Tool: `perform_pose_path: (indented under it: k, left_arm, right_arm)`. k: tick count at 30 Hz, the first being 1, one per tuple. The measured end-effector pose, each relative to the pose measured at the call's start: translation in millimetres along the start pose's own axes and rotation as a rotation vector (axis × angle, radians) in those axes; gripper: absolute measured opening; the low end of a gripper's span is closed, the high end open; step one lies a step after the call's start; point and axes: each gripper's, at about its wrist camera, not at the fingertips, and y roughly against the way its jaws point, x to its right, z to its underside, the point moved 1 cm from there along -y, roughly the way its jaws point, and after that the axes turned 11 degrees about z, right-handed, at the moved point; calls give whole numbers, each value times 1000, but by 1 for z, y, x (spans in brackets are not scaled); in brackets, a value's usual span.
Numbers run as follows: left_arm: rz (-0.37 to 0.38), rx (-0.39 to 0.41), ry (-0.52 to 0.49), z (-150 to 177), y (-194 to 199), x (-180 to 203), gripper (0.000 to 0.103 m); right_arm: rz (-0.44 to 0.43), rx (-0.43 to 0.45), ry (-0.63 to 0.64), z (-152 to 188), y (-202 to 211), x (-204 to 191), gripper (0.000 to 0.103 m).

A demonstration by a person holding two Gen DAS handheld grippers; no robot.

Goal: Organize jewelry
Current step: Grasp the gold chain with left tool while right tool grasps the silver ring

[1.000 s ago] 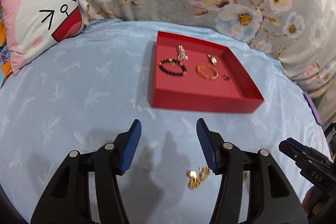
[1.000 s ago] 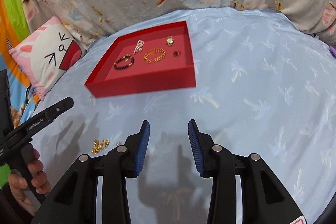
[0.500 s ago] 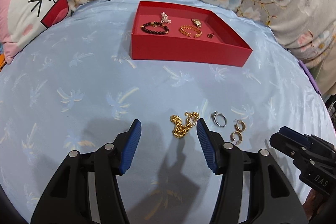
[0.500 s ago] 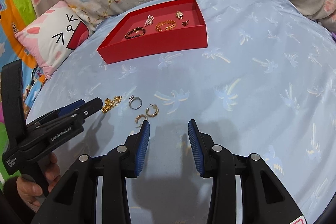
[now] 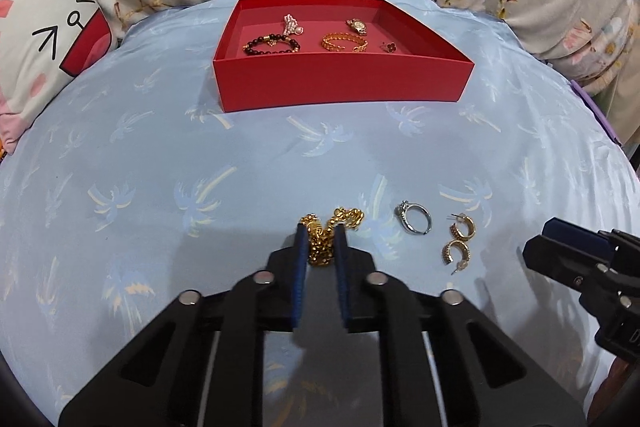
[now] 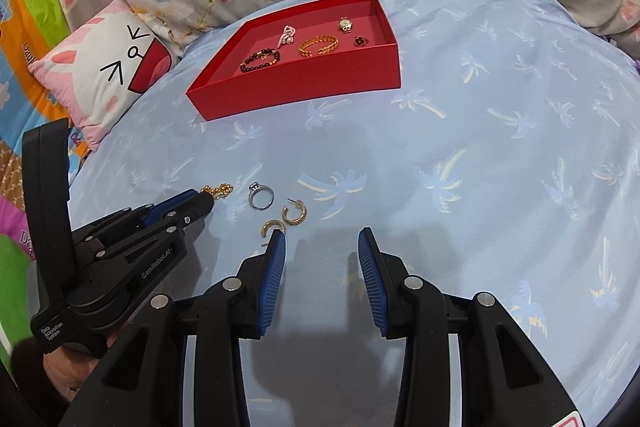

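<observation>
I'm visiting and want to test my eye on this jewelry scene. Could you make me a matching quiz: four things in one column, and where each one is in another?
Things
1. gold chain necklace
2. silver ring with a stone
3. dark beaded bracelet
4. right gripper

Places or states
A. inside the red cardboard tray
B. open, holding nothing
C. pinched by the left gripper
D. loose on the blue palm-print sheet, between the necklace and the pair of gold hoop earrings

Pairs: 1-C, 2-D, 3-A, 4-B
</observation>
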Motion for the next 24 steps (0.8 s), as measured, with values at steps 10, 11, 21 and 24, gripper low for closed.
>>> perform_pose_path:
  k: [10, 11, 21, 24]
  left_arm:
    - [26, 39, 46, -7, 16, -12, 7]
    - [25, 46, 50, -9, 19, -13, 7]
    - [39, 82, 88, -21, 38, -26, 7]
    - [40, 78, 100, -21, 37, -29, 7]
  right_arm:
    - [-38, 4, 50, -10, -5, -24, 38]
    - [-40, 4, 63, -12, -8, -28, 38]
    - [-52, -18, 121, -29, -40, -54, 38]
    - [-41, -18, 140, -30, -47, -58, 36]
